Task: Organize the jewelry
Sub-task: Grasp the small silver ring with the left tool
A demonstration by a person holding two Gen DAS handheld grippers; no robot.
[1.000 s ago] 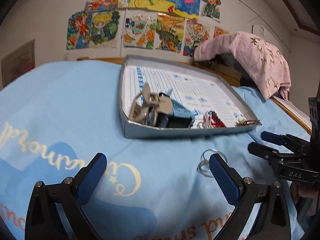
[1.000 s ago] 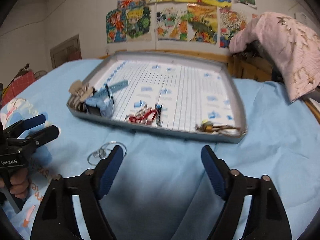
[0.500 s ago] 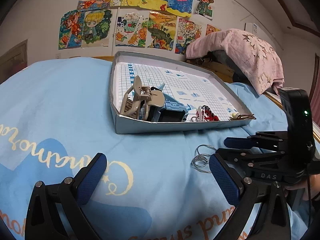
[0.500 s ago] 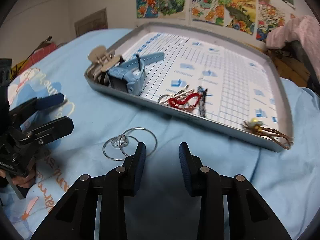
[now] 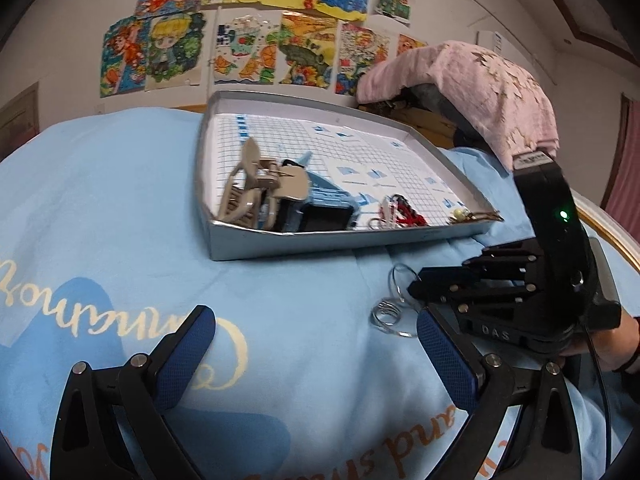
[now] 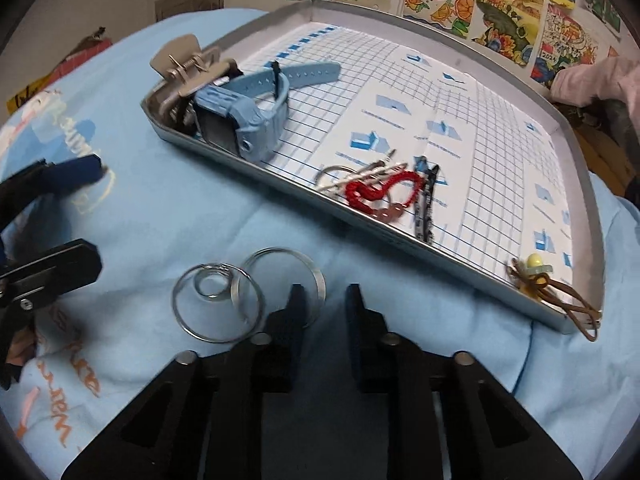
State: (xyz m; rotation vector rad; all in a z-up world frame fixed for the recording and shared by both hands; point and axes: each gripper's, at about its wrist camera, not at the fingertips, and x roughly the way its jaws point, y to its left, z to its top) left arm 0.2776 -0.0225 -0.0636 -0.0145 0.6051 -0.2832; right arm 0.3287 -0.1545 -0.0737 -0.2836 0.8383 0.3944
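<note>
A bunch of silver key rings (image 6: pixel 244 292) lies on the light blue cloth in front of a shallow grey tray (image 6: pixel 400 240). My right gripper (image 6: pixel 323 312) hangs low just right of the rings, jaws narrowed to a small gap, holding nothing; its left finger overlaps the edge of one ring. The rings also show in the left wrist view (image 5: pixel 390 312), with the right gripper (image 5: pixel 416 290) at them. My left gripper (image 5: pixel 312 344) is open and empty above the cloth. In the tray lie a blue watch (image 6: pixel 244 116), a beige hair claw (image 6: pixel 184 64), a red bracelet (image 6: pixel 380 196) and a brown cord (image 6: pixel 560 296).
The cloth (image 5: pixel 120 220) carries cream lettering. A pink lace cloth (image 5: pixel 480 92) covers something at the back right behind the tray. Drawings (image 5: pixel 248 24) hang on the wall. A wooden edge (image 5: pixel 612 240) runs along the right side.
My right gripper has moved forward and down to the key rings and its jaws have narrowed from wide open to a small gap. My left gripper has stayed open, shifting only slightly.
</note>
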